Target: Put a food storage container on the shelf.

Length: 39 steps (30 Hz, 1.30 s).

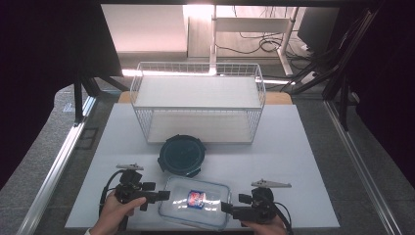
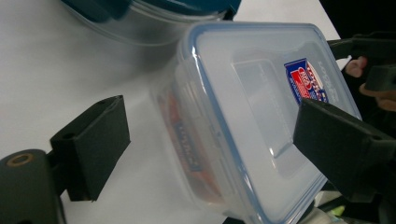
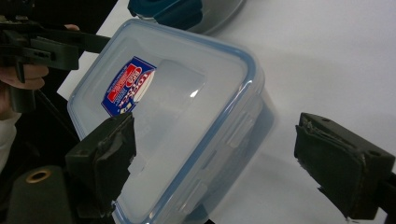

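Note:
A clear rectangular container (image 1: 195,211) with a blue-rimmed lid and a red and blue label (image 1: 196,199) lies at the table's front edge. My left gripper (image 1: 164,195) is at its left end and my right gripper (image 1: 225,207) at its right end. In the left gripper view the jaws of the left gripper (image 2: 215,144) stand open astride the container (image 2: 252,93); one jaw is over the lid, the other clear of the wall. In the right gripper view the right gripper (image 3: 224,163) is open the same way around the container (image 3: 187,93).
A round container with a dark teal lid (image 1: 181,154) sits just behind the rectangular one. Farther back a white wire basket (image 1: 142,83) stands on the white tabletop (image 1: 293,147). Bare table lies left and right of the containers.

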{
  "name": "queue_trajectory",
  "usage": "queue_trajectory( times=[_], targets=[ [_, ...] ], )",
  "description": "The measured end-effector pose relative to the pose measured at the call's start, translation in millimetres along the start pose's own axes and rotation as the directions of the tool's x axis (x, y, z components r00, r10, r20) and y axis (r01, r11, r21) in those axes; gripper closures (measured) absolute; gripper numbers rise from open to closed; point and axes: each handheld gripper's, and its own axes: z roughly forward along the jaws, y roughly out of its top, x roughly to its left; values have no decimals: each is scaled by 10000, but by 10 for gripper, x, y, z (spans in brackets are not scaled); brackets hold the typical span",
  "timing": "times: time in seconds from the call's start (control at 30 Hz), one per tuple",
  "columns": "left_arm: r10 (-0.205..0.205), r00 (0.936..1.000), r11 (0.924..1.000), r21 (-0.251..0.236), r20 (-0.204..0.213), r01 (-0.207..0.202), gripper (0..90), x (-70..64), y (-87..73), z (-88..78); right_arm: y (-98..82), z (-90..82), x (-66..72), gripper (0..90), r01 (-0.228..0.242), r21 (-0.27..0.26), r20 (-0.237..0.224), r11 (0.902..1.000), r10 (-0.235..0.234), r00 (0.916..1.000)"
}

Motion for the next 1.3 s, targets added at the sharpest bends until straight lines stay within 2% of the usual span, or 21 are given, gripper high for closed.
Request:
queue_trajectory(
  times=[0.07,0.1,0.13,0.3,0.37,0.4,0.43,0.57,0.67,0.7,0.73,0.77,0.8,0.83,0.87,0.9,1.0,1.03,1.07,1.17,1.3],
  targets=[
    [-97,9999,9999,103,119,96,88,2,-3,29,-12,15,0,123,-57,-28,-48,10000,57,10000],
    [-147,9997,9998,169,193,144,84,3,-7,52,-42,54,1,119,-301,4,-314,9995,301,9991],
    [-229,9992,9992,328,320,219,84,6,-17,93,-55,77,5,115,-376,75,-369,9993,379,9986],
    [-368,9975,9974,639,599,330,81,7,-41,177,-99,159,20,106,-443,312,-295,9985,452,9985],
    [-616,9933,9959,726,983,545,94,28,-55,196,-123,216,33,107,-516,504,-425,9974,538,9976],
    [-616,9933,9959,726,983,545,99,28,-55,196,-123,216,33,107,-516,504,-425,9974,538,9976],
    [-767,9898,9946,783,1200,676,103,38,-65,210,-135,246,40,107,-598,564,-527,9966,628,9966],
    [-998,9829,9912,1014,1550,846,132,55,-86,254,-149,276,35,108,-989,687,-692,9927,1036,9922],
    [-1068,9830,9903,1049,1494,916,141,57,-95,267,-151,267,22,142,-1250,674,-726,9899,1298,9889],
    [-1175,9818,9896,1007,1491,1032,153,64,-94,250,-145,237,3,187,-1505,619,-787,9867,1551,9848],
    [-1175,9818,9896,1007,1491,1032,166,64,-94,250,-145,237,3,187,-1505,619,-787,9867,1551,9848],
    [-1197,9823,9894,992,1444,1060,175,59,-94,241,-147,212,0,236,-1674,405,-746,9851,1700,9826],
    [-1175,9833,9897,975,1388,1045,175,48,-94,236,-147,212,0,236,-1674,405,-746,9851,1700,9826],
    [-1056,9877,9911,932,1156,951,195,1,-88,210,-145,183,6,293,-1670,213,-638,9857,1680,9837],
    [-1056,9877,9911,932,1156,951,215,1,-88,210,-145,183,6,293,-1670,213,-638,9857,1680,9837],
    [-941,9917,9938,678,877,883,248,-36,-88,158,-143,150,4,342,-1797,-79,-581,9837,1789,9821],
    [-989,9910,9936,633,901,934,297,-30,-95,141,-151,149,-13,359,-2025,-162,-677,9791,2010,9772],
    [-1088,9884,9931,550,1061,1034,306,5,-108,131,-156,146,-30,376,-2213,-204,-772,9750,2192,9726],
    [-1190,9864,9923,492,1131,1140,320,23,-113,123,-156,145,-35,378,-2241,-207,-782,9743,2219,9719],
    [-1341,9839,9907,407,1182,1301,350,36,-120,107,-155,138,-34,387,-2243,-219,-799,9743,2219,9718],
    [-1374,9846,9904,261,1076,1354,370,7,-130,86,-161,116,-16,408,-2112,-354,-807,9768,2079,9748]
  ],
)
